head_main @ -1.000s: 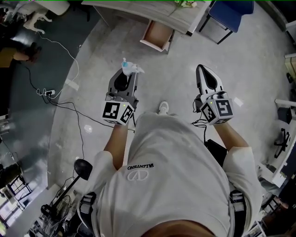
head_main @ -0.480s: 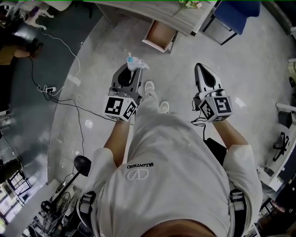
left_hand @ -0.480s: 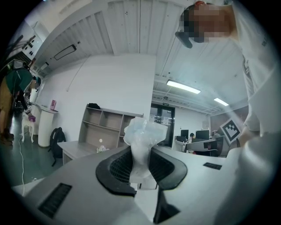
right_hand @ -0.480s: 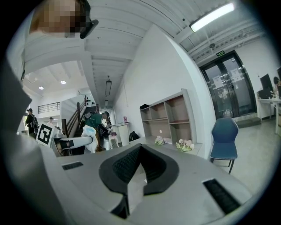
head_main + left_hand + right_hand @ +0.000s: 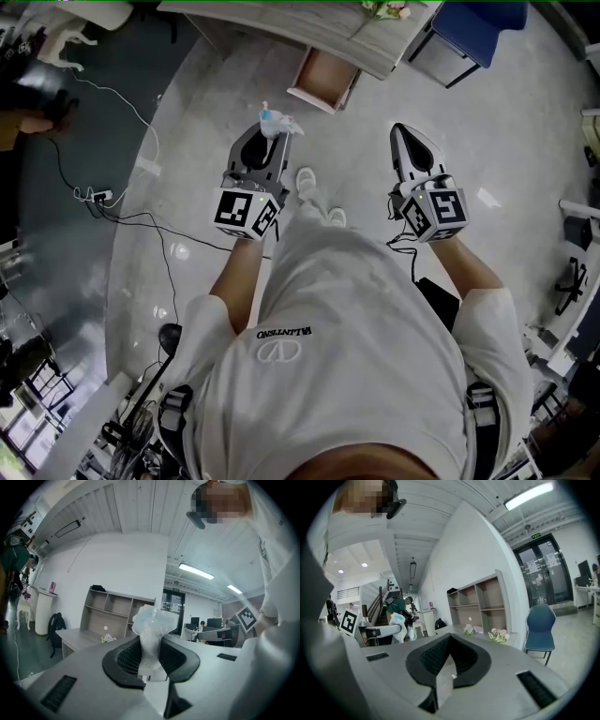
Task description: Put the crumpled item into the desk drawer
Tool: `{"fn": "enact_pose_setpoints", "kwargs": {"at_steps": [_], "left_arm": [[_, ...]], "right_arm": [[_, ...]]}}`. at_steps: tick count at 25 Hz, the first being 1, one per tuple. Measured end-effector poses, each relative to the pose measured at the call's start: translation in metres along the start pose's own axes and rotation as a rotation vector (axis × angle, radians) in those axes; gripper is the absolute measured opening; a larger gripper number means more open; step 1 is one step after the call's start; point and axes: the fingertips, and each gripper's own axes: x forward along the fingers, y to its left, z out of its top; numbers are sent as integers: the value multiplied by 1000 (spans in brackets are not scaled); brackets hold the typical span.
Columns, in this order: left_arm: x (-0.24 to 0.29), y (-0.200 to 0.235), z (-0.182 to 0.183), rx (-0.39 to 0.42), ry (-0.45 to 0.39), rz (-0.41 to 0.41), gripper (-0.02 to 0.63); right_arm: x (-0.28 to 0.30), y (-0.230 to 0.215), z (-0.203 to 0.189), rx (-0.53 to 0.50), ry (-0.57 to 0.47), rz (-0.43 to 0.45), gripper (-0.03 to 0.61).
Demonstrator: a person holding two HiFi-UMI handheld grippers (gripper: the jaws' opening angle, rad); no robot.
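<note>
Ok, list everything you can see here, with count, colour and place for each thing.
crumpled item: one, pale blue-white, between the left gripper's jaws
drawer: one, brownish inside, pulled open under the desk
desk: one, grey wood, ahead of the person
flowers: two bunches, whitish, on the desk
chair: one, blue, right of the desk
shelf unit: one, grey-brown, against the wall
cables: several, floor at left
left gripper: grey, shut on the crumpled item
right gripper: grey, shut, empty
</note>
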Motion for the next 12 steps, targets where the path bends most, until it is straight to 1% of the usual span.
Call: {"fn": "enact_pose_setpoints", "kwargs": {"at_steps": [6,12], "left_arm": [[35,31,-7,-11,29,-47,80],[61,64,-10,-19,42,-92,81]], "right_arm": [[47,1,-2,3,26,-17,-2],[90,8,0,6,28,-35,-2]]}}
